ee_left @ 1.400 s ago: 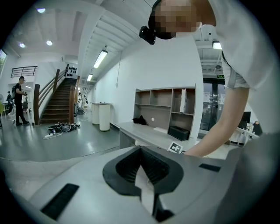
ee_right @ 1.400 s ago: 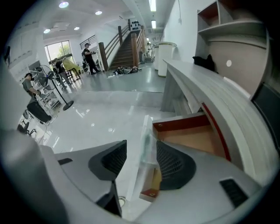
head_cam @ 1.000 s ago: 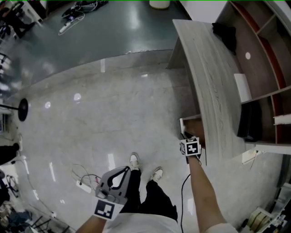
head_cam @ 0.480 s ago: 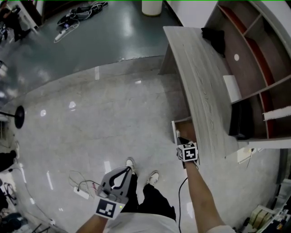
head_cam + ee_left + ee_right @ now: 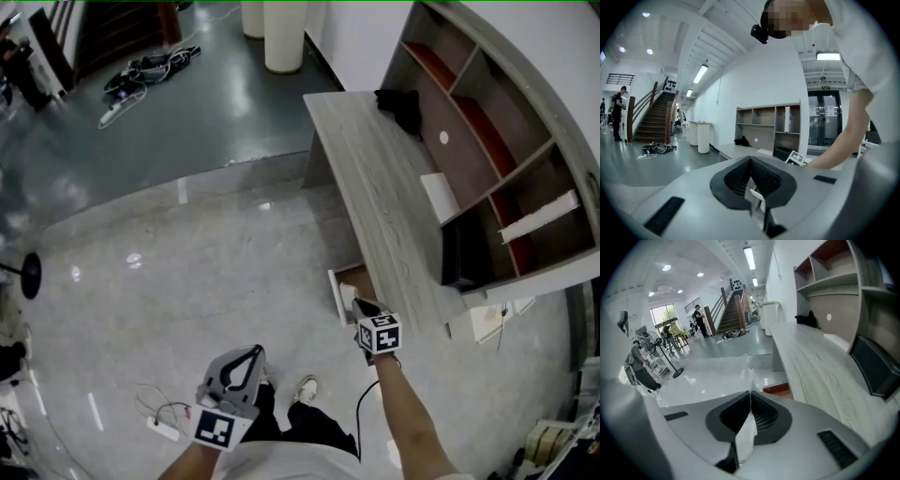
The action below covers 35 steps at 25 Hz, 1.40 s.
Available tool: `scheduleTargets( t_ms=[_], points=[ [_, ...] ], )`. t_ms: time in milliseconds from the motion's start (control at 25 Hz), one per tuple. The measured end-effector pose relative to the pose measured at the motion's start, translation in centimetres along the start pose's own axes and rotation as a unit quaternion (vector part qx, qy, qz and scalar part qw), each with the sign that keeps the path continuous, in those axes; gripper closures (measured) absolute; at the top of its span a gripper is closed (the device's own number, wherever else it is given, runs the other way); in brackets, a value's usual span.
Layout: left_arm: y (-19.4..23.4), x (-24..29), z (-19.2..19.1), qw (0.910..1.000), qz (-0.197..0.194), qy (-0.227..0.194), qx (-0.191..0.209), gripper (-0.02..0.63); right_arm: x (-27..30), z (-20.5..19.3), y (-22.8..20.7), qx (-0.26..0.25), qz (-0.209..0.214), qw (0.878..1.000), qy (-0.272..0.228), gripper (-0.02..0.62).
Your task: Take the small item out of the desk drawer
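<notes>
1. right hand-held gripper [image 5: 359,307] is hovering at the open desk drawer [image 5: 349,283] under the worktop [image 5: 375,197], jaws pressing fully together.
2. small item: not making it out in any view.
3. left hand-held gripper [image 5: 251,356] is hanging over the floor [image 5: 234,244], jaws closed, empty.

**Right tongs closed at the drawer**
The right tongs [image 5: 359,307], half open a second ago, have snapped shut over the open drawer [image 5: 337,294]. The head view has swung to show more of the counter [image 5: 370,192] and shelves [image 5: 487,141], and only one shoe [image 5: 306,387] now shows.
</notes>
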<state>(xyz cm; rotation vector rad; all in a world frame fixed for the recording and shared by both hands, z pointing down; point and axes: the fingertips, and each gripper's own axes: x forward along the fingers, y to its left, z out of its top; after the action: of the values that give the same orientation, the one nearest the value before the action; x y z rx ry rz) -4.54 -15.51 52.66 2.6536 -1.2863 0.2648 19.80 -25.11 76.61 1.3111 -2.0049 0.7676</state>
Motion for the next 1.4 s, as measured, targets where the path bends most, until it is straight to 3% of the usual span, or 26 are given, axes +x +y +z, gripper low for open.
scheduleTargets(
  t_ms=[280,560,960,1400],
  points=[
    [-0.1,-1.1,3.6,0.9990,0.009,-0.043,0.014,0.589,-7.3,4.6,0.8,-0.003,0.000,0.996,-0.085,0.568],
    [0.8,-3.0,7.6,0.9958,0.024,-0.080,0.037,0.589,-15.3,10.9,2.8,-0.020,0.004,0.982,-0.189,0.568],
    [3.2,-5.9,11.8,0.9877,0.064,-0.130,0.057,0.589,-25.9,17.4,5.3,-0.053,0.009,0.949,-0.311,0.568],
    [5.3,-8.1,14.3,0.9785,0.099,-0.173,0.052,0.589,-37.5,19.9,6.2,-0.054,-0.006,0.905,-0.423,0.568]
  ],
)
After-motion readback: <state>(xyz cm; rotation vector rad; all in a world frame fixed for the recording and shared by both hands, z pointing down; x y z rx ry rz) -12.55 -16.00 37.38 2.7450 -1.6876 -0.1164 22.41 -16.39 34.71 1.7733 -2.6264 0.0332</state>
